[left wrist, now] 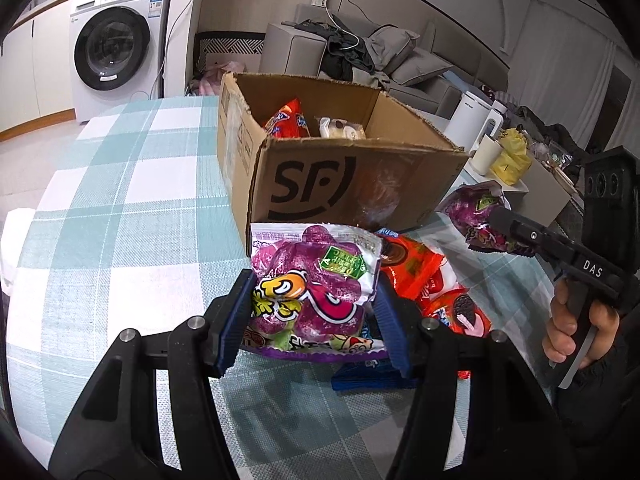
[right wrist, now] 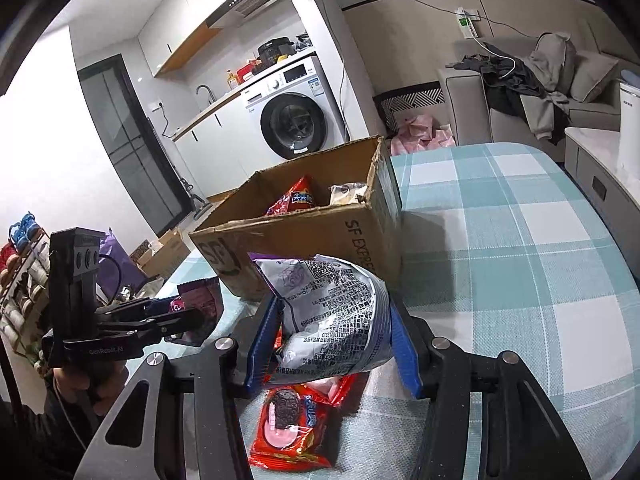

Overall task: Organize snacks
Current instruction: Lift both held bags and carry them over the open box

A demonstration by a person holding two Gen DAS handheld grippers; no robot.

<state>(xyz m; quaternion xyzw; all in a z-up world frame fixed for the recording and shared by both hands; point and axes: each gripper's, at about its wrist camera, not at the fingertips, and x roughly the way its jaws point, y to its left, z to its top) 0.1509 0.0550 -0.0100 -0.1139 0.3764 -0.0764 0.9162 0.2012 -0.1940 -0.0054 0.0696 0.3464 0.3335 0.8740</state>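
My left gripper (left wrist: 316, 312) is closed on a purple snack packet (left wrist: 316, 284), its blue pads (left wrist: 234, 320) pressing the packet's two sides so the bag stands up between them, printed front facing the camera, just above the checked blue-and-white tablecloth (left wrist: 132, 200). My right gripper (right wrist: 334, 340) is likewise clamped on a second purple packet (right wrist: 340, 320); from its own camera I see the packet's silver-grey back, covered in small print, bulging between the blue fingers (right wrist: 406, 352). In the left view this same packet (left wrist: 476, 216) shows at the tip of the right gripper (left wrist: 516, 232), with a hand (left wrist: 576, 332) wrapped around the handle. Both packets are held near the front of an open cardboard box (left wrist: 344, 184) marked with large black letters, which stands on the table just beyond them. Inside the box lie a red snack bag (left wrist: 288, 120) and a pale wrapped item (left wrist: 340, 128). On the cloth beneath and between the grippers lie orange-red cookie packets (right wrist: 296, 424), one showing a dark sandwich cookie, and a blue wrapper (left wrist: 368, 376) peeks out under the left fingers. Behind the table stand a white washing machine (left wrist: 116, 44) and a grey sofa (left wrist: 404, 60) piled with clothes.
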